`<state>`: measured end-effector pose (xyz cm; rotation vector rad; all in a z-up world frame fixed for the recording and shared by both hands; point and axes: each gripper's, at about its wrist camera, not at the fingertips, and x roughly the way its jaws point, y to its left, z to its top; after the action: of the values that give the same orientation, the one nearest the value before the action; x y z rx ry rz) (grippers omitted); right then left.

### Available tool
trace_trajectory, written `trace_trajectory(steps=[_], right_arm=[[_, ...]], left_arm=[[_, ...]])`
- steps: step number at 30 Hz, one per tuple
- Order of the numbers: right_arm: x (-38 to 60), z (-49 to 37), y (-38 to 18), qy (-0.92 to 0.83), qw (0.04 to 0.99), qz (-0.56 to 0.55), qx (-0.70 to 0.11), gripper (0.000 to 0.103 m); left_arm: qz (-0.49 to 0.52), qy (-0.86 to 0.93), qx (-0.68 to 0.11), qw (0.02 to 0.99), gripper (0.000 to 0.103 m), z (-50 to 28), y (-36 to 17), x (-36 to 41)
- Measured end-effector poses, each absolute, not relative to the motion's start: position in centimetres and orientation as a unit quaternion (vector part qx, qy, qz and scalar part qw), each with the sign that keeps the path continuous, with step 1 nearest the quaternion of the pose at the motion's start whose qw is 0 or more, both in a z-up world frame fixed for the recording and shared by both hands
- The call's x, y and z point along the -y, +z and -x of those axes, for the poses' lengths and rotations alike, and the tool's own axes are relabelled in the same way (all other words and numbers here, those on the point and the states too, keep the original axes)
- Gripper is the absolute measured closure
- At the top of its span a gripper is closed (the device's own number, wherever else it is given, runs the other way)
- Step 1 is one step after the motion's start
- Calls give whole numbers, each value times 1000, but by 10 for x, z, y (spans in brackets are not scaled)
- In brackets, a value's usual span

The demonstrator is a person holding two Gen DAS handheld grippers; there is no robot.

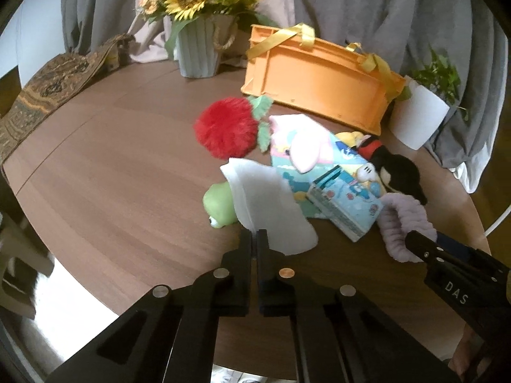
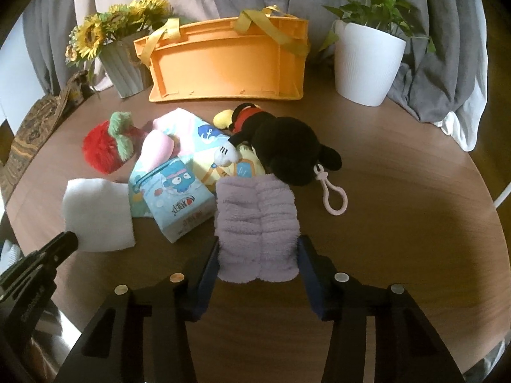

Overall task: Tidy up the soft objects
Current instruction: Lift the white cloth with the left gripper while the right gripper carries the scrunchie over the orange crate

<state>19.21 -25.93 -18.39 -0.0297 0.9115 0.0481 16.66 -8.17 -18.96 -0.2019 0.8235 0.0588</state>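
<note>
**Inspector:** Record both grips. The left gripper [image 1: 254,234] has its jaws pressed together on the near edge of the white cloth [image 1: 271,204], only a thin margin pinched. The right gripper [image 2: 258,252] has its jaws spread wide, one on each side of the lilac fleece headband [image 2: 258,223]; they appear to touch its sides, but I would not call it a firm clamp.

**Assistant:** And the rest of the soft goods?

**Inspector:** Heaped mid-table [image 1: 127,191], in front of the orange basket [image 2: 223,67], which lies tipped so its base faces us. The cloth drapes over a green frog plush [image 1: 220,206]. The headband's far end touches the black mouse plush [image 2: 287,153] and sits just beside the tissue pack [image 2: 179,204].

**Assistant:** Hazards?

**Inspector:** Three, in my judgement. The cloth may slip free if lifted briskly, the bite being so shallow. It may also drag the frog along. The headband, being springy, could squirm out of a loose hold or pull the mouse's keyring clip [image 2: 333,196] with it. And the basket's opening seems turned away, so anything carried there has no ready mouth to drop into.
</note>
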Motion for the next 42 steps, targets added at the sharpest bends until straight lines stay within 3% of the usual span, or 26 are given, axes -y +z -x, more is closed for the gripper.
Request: trace_trajectory(steps=[3, 5, 12, 42], right_arm=[[261, -191, -180, 26, 900, 13, -436, 60], [263, -191, -178, 30, 901, 11, -433, 67], [271, -190, -165, 44, 906, 0, -421, 75], [253, -182, -65, 52, 956, -41, -285, 77]], left_arm=[[93, 25, -389, 916, 99, -166, -183, 85], [93, 21, -383, 919, 99, -166, -177, 88], [86, 9, -359, 929, 99, -167, -158, 98], [58, -78, -242, 965, 99, -190, -50, 73]])
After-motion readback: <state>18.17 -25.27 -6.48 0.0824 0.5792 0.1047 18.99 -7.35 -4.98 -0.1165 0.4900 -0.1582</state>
